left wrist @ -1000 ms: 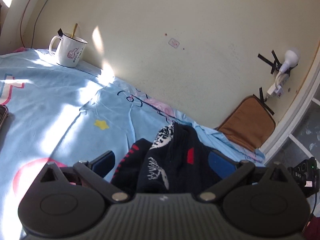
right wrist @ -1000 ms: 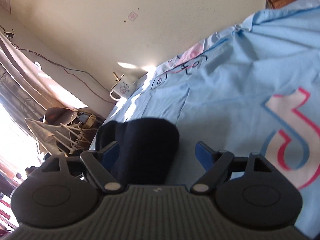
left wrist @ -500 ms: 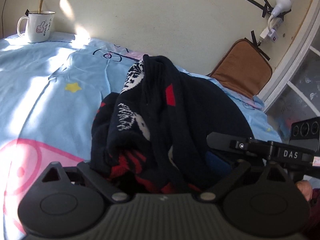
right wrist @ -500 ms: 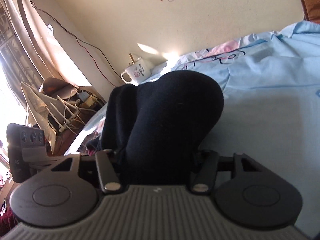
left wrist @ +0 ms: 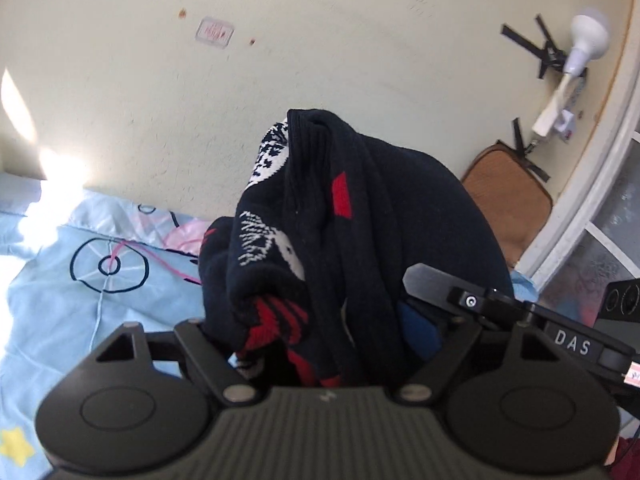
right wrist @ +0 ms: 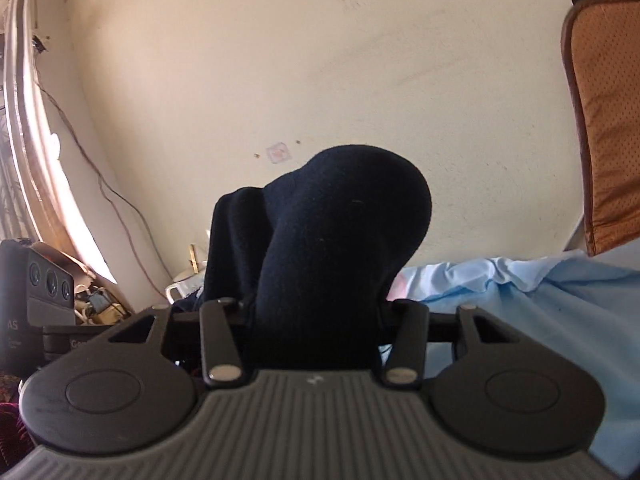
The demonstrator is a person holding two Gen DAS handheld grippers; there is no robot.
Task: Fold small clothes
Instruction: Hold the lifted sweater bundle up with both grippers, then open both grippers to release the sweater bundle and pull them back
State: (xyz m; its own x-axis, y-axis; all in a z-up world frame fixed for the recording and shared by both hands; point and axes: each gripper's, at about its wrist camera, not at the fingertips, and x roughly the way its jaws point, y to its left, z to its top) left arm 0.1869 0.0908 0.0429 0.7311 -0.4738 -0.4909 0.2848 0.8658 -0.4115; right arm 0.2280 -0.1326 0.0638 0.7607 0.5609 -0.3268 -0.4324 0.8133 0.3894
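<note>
lifting off the light blue printed bedsheet, the dark navy knitted garment with red and white pattern now hangs bunched between both tools; right gripper clamps it, left gripper closing around it; fold barely begun

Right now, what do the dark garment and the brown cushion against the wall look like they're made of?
Dark garment: knitted yarn, matte, probably wool or acrylic; ribbed rows and woven-in red and white pattern show. Brown cushion: likely perforated mesh fabric or faux leather, slightly glossy, with tiny dotted holes and darker piped edge.
</note>
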